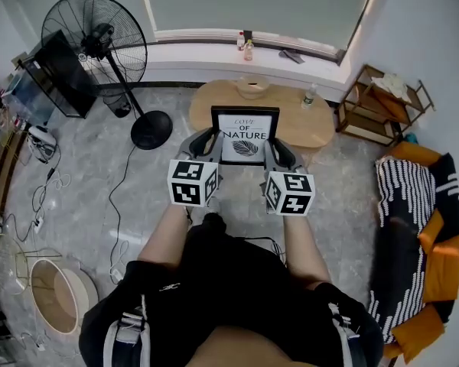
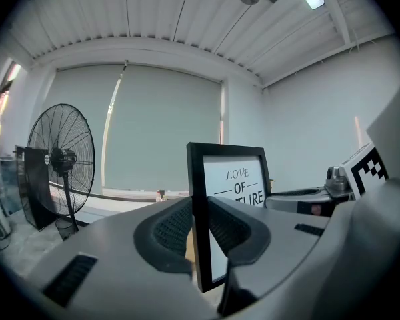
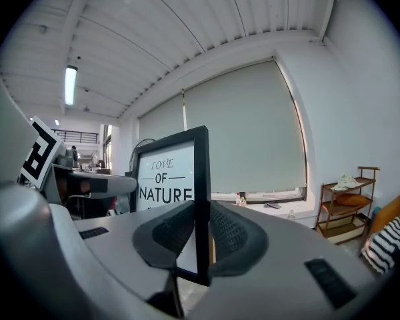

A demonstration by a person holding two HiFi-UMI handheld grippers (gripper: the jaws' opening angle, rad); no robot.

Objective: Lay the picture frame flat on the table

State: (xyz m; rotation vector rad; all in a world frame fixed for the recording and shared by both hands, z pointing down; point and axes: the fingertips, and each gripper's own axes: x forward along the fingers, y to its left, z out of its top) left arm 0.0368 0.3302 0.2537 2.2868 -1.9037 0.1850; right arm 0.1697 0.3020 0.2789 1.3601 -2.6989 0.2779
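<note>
Left hand-held gripper (image 1: 203, 144) pinches the left rail of the picture frame (image 1: 245, 134), right hand-held gripper (image 1: 279, 151) the right rail. Black-rimmed, its white LOVE OF NATURE print faces the person. It is held upright, long axis vertical, over the wooden worktop's (image 1: 321, 125) near edge.

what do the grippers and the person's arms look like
The left gripper and right gripper both have grey moulded bodies with dark textured pads. Each is topped by a white cube carrying black square markers. The person wears a black top, and the forearms are bare.
</note>
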